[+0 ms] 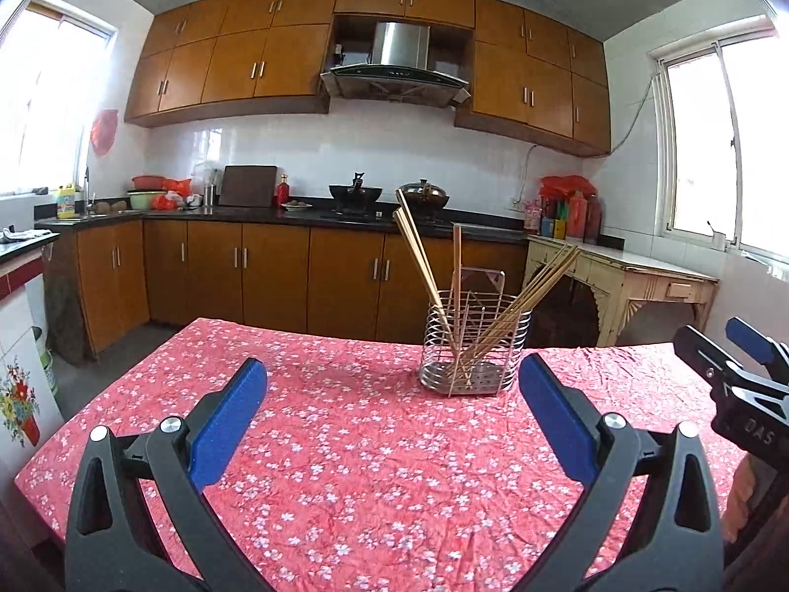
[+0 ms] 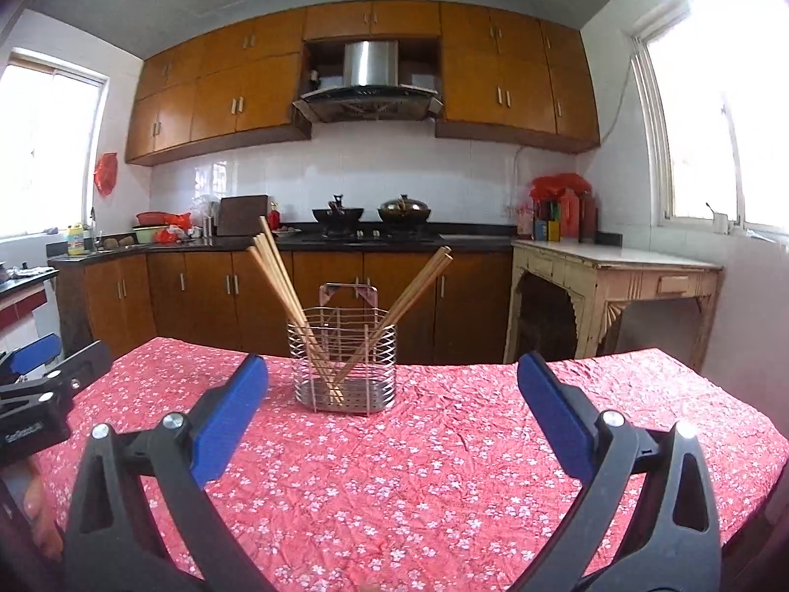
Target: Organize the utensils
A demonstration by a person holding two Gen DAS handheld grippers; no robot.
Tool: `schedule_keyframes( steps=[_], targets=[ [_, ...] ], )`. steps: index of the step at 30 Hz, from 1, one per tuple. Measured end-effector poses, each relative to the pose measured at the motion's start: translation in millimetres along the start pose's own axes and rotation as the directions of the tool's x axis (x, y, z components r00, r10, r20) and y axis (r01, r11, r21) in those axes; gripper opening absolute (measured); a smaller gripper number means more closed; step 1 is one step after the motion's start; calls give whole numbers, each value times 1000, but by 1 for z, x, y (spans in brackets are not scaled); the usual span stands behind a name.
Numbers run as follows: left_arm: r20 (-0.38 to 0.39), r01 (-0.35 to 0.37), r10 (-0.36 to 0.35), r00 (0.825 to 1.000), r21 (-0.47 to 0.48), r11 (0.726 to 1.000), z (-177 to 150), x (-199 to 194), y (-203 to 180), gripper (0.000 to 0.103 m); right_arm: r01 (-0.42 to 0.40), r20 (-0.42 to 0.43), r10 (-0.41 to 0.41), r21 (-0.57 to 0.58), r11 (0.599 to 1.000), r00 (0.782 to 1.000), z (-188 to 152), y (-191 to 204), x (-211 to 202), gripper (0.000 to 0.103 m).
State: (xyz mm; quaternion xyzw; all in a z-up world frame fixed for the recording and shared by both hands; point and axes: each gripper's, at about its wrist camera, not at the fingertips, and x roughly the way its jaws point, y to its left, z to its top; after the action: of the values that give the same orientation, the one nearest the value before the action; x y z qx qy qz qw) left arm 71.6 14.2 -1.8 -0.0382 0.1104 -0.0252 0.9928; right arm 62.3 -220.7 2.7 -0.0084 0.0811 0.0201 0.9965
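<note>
A wire metal utensil holder (image 1: pixel 473 350) (image 2: pixel 342 360) stands on the far part of the table with the red flowered cloth (image 1: pixel 345 444) (image 2: pixel 444 468). Several wooden chopsticks (image 1: pixel 419 256) (image 2: pixel 278 271) lean out of it to the left and right. My left gripper (image 1: pixel 392 385) hovers open above the cloth, nothing between its blue pads; the holder is ahead of it, slightly right. My right gripper (image 2: pixel 392 380) is open too and empty, with the holder ahead, slightly left. Each gripper shows at the edge of the other's view: the right gripper (image 1: pixel 739 375), the left gripper (image 2: pixel 44 380).
Behind the table runs a kitchen counter (image 1: pixel 296 217) with wooden cabinets, a wok (image 1: pixel 355 192), a lidded pot (image 1: pixel 424 192) and a cutting board (image 1: pixel 246 185). A cream side table (image 1: pixel 626 276) stands at the right under a window. The near cloth is bare.
</note>
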Motion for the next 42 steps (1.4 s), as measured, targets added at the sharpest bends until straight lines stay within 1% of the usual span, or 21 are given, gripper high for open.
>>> schedule_keyframes(
  steps=[3,6,11,18,22,33,42],
  targets=[
    [4,1,-1,1000,17,1000,-5,-6,-4,101,-7,15,7,-25,1000,1000,-5,6,-4,99],
    [17,5,-5,1000,21,1000,-8,-12,-7,101,14,38,-12,-51,999,999,-9,12,-8,99],
    [26,7,-8,1000,33,999,-11,-17,-9,101,6,21,-5,-22,1000,1000,-11,6,-7,99],
    [58,-29,24,998,85,996,-14,-20,-18,101,15,18,-15,-11,1000,1000,-12,0,-11,99],
    [57,-8,4,998,64,998,-12,-19,-17,101,6,13,-6,-2,1000,1000,-13,0,-12,99],
    [69,-18,13,998,66,998,-11,-20,-18,101,-4,17,4,5,1000,1000,-11,-1,-12,99],
    [78,-12,7,997,69,998,-11,-23,-17,101,-9,20,9,10,1000,1000,-10,-2,-12,99]
  ],
)
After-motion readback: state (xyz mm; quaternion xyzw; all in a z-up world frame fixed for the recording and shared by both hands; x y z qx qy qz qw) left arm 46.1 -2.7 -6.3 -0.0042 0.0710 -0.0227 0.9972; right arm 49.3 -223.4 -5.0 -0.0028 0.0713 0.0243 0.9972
